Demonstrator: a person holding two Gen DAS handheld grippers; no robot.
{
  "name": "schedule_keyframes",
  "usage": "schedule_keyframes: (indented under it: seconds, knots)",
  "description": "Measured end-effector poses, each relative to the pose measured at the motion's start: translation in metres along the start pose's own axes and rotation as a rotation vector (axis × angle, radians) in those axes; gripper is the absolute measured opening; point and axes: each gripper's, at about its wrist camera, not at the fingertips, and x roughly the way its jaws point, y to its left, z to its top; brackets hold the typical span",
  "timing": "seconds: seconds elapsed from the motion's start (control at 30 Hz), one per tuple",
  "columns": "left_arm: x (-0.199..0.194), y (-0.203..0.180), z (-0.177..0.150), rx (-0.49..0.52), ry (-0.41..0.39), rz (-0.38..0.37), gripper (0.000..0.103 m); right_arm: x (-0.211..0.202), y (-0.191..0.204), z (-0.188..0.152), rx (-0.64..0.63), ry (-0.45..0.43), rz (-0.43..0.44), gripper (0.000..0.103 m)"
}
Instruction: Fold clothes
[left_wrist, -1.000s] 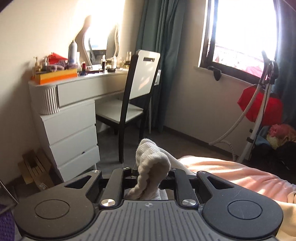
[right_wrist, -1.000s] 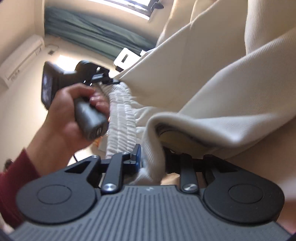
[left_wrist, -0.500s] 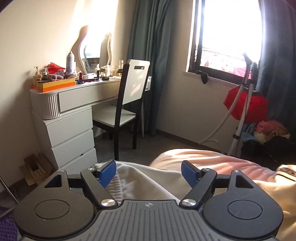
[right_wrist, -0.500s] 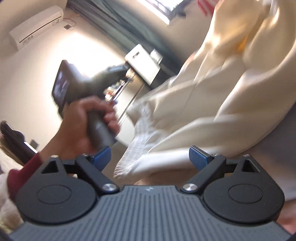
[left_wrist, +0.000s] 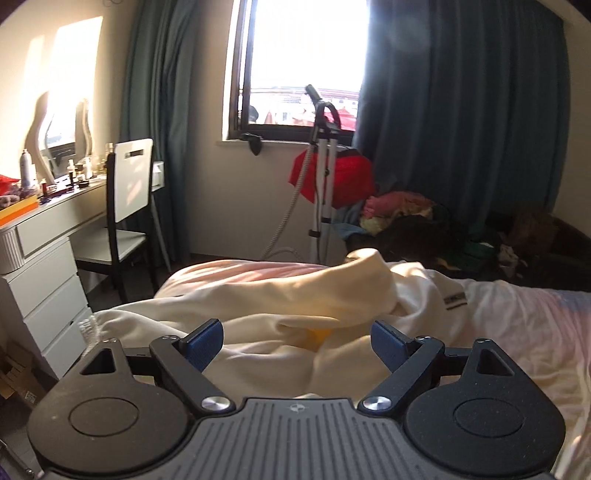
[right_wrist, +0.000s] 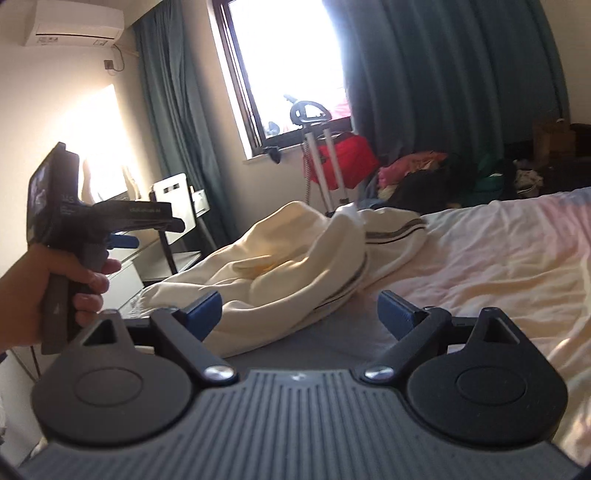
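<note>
- My left gripper (left_wrist: 295, 341) has its jaws spread and opening wider; the blue pads (left_wrist: 204, 339) touch nothing, and the cloth I see between them lies further off on the bed.
- My right gripper (right_wrist: 299, 314) has its jaws wide apart too, with nothing pinched in them.
- The cream garment (right_wrist: 295, 266) lies loose and rumpled in a heap on the bed (right_wrist: 480, 258), close to the bed's left edge, its ribbed white hem reaching that edge.
- From the left wrist camera the same garment (left_wrist: 295, 295) fills the near part of the bed (left_wrist: 517, 325), one fold humped up in the middle and a small dark label on the right part of it.
- Dark stripes run along a band on the garment's right side; I think it is a cuff or a hem, but the folds hide too much for me to be sure.
- In the right wrist camera, my left hand (right_wrist: 48, 280) grips the handle of the left gripper (right_wrist: 122, 236), held above the bed's left edge.
- Beyond that edge stand a white dressing table (left_wrist: 44, 236) and a chair (left_wrist: 129, 199).
- Past the bed's far edge stands a garment steamer (left_wrist: 323, 177), under the window (left_wrist: 303, 66), with a pile of clothes (left_wrist: 406, 210) to its right.
</note>
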Motion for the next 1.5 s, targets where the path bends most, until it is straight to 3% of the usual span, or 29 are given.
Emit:
schedule_keyframes:
  seconds: [0.17, 0.3, 0.43, 0.5, 0.57, 0.67, 0.7, 0.73, 0.8, 0.87, 1.0, 1.1, 1.2, 1.33, 1.5]
  knots:
    - [0.057, -0.076, -0.003, 0.035, 0.002, -0.043, 0.089, 0.014, -0.053, -0.006, 0.121, -0.065, -0.105, 0.093]
    - [0.129, -0.132, -0.010, 0.110, 0.012, -0.061, 0.089, 0.048, -0.096, -0.017, 0.166, -0.018, -0.182, 0.093]
    - [0.201, -0.178, -0.017, 0.182, 0.016, -0.040, 0.089, 0.083, -0.145, -0.035, 0.282, 0.051, -0.259, 0.093]
    - [0.232, -0.189, -0.016, 0.160, 0.023, 0.010, 0.088, 0.102, -0.159, -0.043, 0.338, 0.084, -0.272, 0.093]
    - [0.258, -0.191, -0.011, 0.108, 0.012, 0.045, 0.084, 0.113, -0.166, -0.048, 0.378, 0.095, -0.228, 0.093]
    - [0.286, -0.190, -0.004, 0.099, 0.026, 0.078, 0.066, 0.122, -0.173, -0.058, 0.382, 0.098, -0.205, 0.093]
    - [0.291, -0.190, -0.004, 0.118, 0.042, 0.096, 0.043, 0.126, -0.175, -0.060, 0.386, 0.107, -0.210, 0.093]
    - [0.293, -0.189, -0.004, 0.138, 0.060, 0.116, 0.013, 0.128, -0.177, -0.061, 0.394, 0.110, -0.208, 0.093]
    - [0.281, -0.182, -0.003, 0.106, 0.054, 0.132, 0.006, 0.131, -0.179, -0.062, 0.408, 0.108, -0.212, 0.093]
    - [0.252, -0.169, -0.001, 0.069, 0.008, 0.078, 0.005, 0.132, -0.177, -0.061, 0.409, 0.103, -0.214, 0.093]
    - [0.171, -0.147, -0.010, 0.150, -0.067, -0.024, 0.004, 0.126, -0.163, -0.058, 0.369, 0.083, -0.177, 0.093]
    - [0.103, -0.126, -0.029, 0.178, -0.064, -0.115, 0.004, 0.117, -0.152, -0.055, 0.352, 0.063, -0.153, 0.093]
    - [0.041, -0.099, -0.058, 0.175, -0.034, -0.198, 0.004, 0.102, -0.147, -0.051, 0.384, 0.035, -0.093, 0.092]
    - [-0.025, -0.065, -0.119, 0.194, -0.003, -0.245, 0.006, 0.083, -0.146, -0.048, 0.470, 0.017, 0.007, 0.092]
    - [-0.054, -0.030, -0.185, 0.088, 0.034, -0.220, 0.009, 0.076, -0.154, -0.061, 0.654, 0.079, 0.115, 0.092]
